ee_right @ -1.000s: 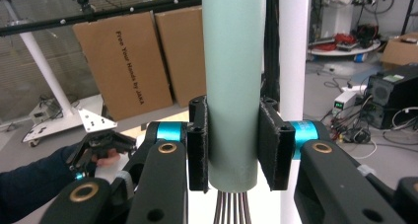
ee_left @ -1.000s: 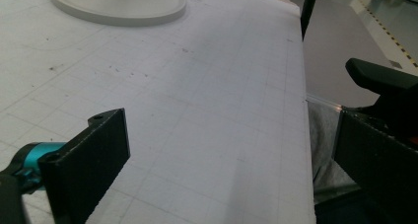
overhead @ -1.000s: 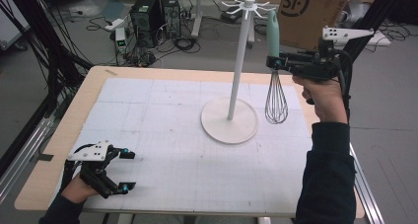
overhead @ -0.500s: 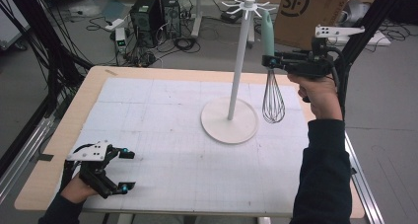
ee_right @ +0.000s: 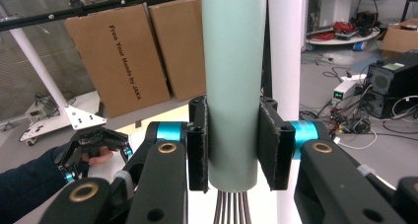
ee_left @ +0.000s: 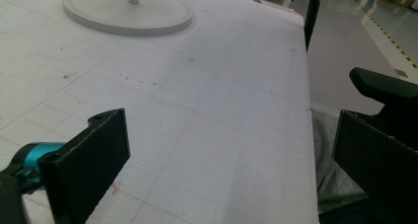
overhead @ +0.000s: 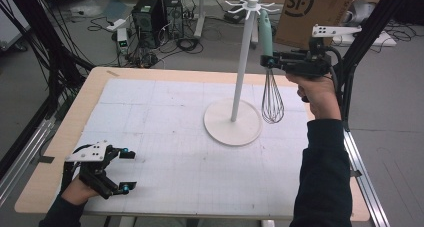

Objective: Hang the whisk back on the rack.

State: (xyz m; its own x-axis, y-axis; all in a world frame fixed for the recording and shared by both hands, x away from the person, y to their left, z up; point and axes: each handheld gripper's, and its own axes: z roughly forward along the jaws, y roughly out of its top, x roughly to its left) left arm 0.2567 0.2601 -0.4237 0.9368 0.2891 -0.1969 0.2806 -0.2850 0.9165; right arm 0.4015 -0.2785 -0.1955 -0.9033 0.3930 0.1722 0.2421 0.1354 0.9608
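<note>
The right hand-held gripper (overhead: 268,62) is clamped on the whisk's (overhead: 270,94) pale green handle, holding it upright in the air just beside the white stand's (overhead: 239,77) pole. Its top seems to reach the hooks, though contact is unclear. The left hand-held gripper (overhead: 127,170) rests low at the desk's (overhead: 165,137) near corner, jaws wide and empty.

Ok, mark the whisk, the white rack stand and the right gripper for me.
whisk (overhead: 272,102): high view, on the wire balloon hanging below the handle.
white rack stand (overhead: 241,62): high view, on the upright pole.
right gripper (ee_right: 232,145): right gripper view, midway between its pads, clamped on the whisk's pale green handle.
</note>
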